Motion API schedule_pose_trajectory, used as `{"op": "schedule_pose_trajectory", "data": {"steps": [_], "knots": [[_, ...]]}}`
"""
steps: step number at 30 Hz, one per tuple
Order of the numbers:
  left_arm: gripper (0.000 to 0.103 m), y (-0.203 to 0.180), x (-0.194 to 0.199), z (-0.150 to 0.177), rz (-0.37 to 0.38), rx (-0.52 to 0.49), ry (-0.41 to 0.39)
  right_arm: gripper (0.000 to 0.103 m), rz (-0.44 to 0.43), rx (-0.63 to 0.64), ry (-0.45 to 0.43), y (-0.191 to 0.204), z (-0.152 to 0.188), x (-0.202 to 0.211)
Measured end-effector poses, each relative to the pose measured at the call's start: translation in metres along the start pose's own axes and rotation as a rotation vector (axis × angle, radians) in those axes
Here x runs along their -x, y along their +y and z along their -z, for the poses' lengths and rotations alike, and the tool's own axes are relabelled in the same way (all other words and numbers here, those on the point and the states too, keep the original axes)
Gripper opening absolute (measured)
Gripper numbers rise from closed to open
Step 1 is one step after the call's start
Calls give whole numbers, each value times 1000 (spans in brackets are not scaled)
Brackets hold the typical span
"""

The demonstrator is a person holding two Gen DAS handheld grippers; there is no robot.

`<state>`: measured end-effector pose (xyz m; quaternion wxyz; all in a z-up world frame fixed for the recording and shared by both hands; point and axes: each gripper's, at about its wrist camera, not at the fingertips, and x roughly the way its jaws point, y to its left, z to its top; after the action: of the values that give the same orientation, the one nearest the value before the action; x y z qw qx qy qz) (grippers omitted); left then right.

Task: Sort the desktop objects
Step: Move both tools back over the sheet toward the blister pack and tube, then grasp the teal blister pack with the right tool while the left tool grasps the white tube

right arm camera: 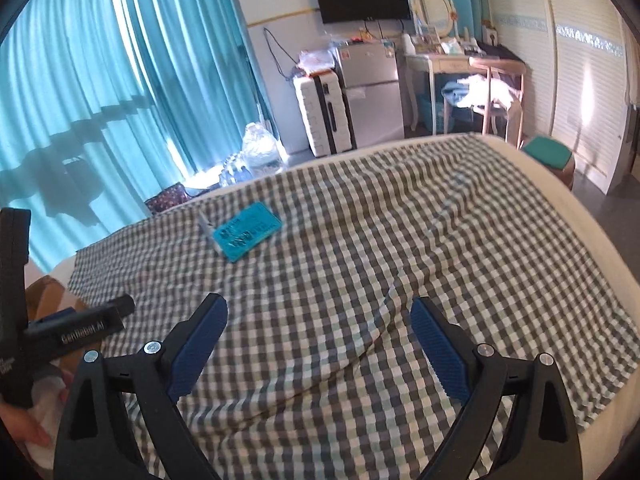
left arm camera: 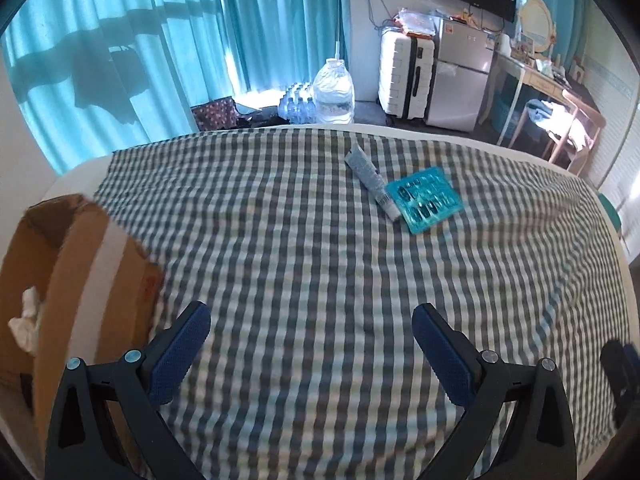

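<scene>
Hovering released over the checked cloth point(left arm camera: 300, 240), both the left gripper point(left arm camera: 311, 354) and right gripper point(right arm camera: 320, 348) grasp nothing, seemingly.

A checked cloth point(left arm camera: 320, 260) covers the bed. On it, toward the far right in the left wrist view, a tube point(left arm camera: 372, 178) lies against the left edge of a flat plastic tray point(left arm camera: 428, 198), the two touching. A cardboard box point(left arm camera: 76, 280) sits at the cloth's left edge, with crumpled tissue point(left arm camera: 26, 320) inside. Beyond the bed's far edge stand a large water jug point(left arm camera: 334, 92) and small bottles point(left arm camera: 296, 104) to its left. Further right are a suitcase point(left arm camera: 404, 72), then a small fridge point(left arm camera: 460, 80), then a dressing table point(left arm camera: 536, 76).
</scene>
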<state>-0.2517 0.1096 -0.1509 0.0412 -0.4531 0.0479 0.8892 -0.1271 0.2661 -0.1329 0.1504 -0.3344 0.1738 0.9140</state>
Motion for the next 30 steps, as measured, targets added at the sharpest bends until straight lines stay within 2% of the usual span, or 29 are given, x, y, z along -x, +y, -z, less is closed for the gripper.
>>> {"op": "schedule_pose_trajectory", "data": {"steps": [4, 7, 13, 15, 17, 18, 19, 22, 24, 26, 29, 30], "knots": [[103, -5, -42, -28, 3, 58, 7, 94, -32, -1, 47, 2, -23, -55], [103, -7, -66, -42, -11, 76, 0, 94, -63, 50, 51, 23, -46, -99], [103, 3, -98, -47, -121, 72, -37, 93, -96, 48, 146, 73, -61, -172], [103, 15, -107, -45, -128, 111, -28, 93, -93, -16, 191, 85, -64, -198], [103, 26, -113, -41, -131, 137, -9, 93, -42, -90, 221, 90, -65, -213], [103, 32, -115, -39, -139, 149, -4, 93, -44, -149, 244, 91, -65, -222], [103, 36, -115, -37, -143, 154, -7, 93, -51, -208, 256, 92, -64, -231], [103, 43, -120, -33, -159, 150, -3, 94, 4, -356, 292, 88, -62, -251], [103, 49, -121, -32, -166, 146, -1, 97, 29, -420, 286, 84, -63, -258], [103, 49, -121, -33, -156, 146, -3, 95, 50, -356, 299, 86, -66, -264], [103, 46, -120, -39, -124, 128, -4, 75, 81, -195, 297, 91, -62, -257], [103, 42, -119, -41, -112, 121, -7, 72, 47, -164, 295, 85, -59, -250]]}}
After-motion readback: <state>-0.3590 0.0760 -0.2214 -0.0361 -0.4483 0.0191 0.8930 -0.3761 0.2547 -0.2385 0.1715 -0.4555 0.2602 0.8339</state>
